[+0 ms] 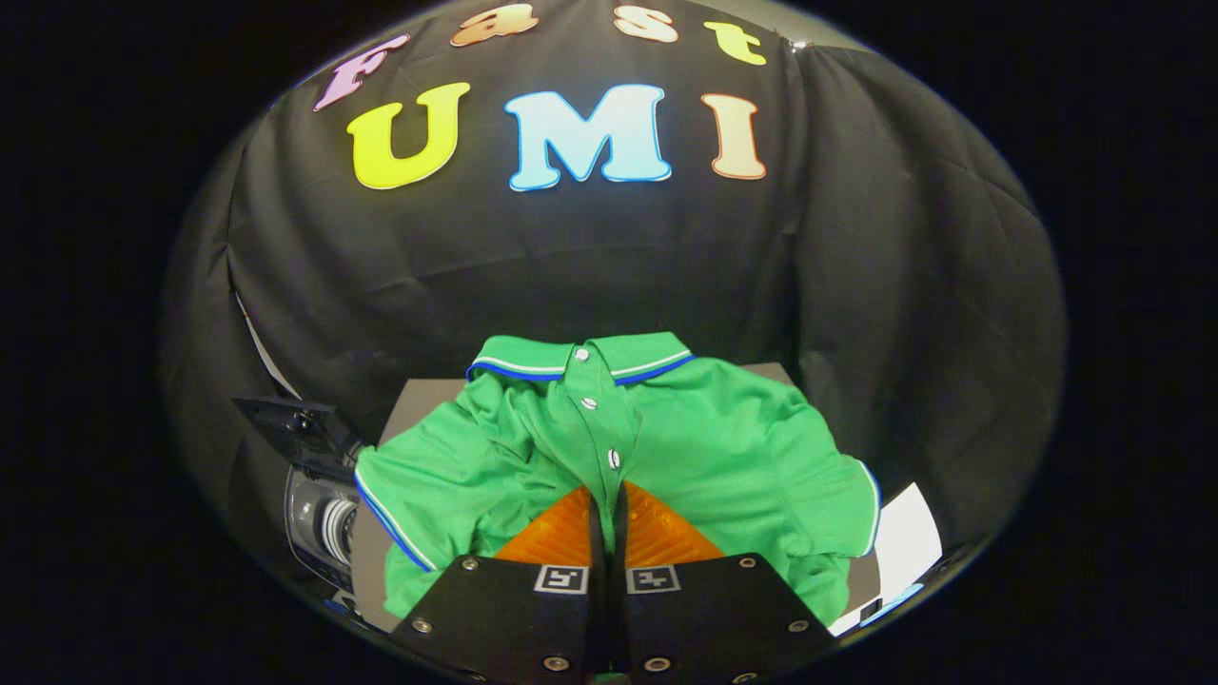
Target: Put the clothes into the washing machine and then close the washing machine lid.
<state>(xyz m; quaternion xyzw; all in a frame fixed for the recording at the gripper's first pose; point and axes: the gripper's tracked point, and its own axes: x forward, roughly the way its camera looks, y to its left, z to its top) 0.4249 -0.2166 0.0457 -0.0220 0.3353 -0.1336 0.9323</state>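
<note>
A green polo shirt (723, 447) with white and blue trim on its collar and sleeves lies spread on a grey table (419, 400). My gripper (607, 497) is shut on the shirt at its button placket, and folds of cloth gather toward the fingertips. The collar lies beyond the fingers, and the sleeves spread to either side. To the left of the shirt, lower than the table top, stands the washing machine (319, 523) with its grey drum showing and its dark lid (285, 423) raised open.
A white sheet or panel (909, 538) lies right of the shirt, near the table's edge. Black cloth walls close in the booth behind and on both sides.
</note>
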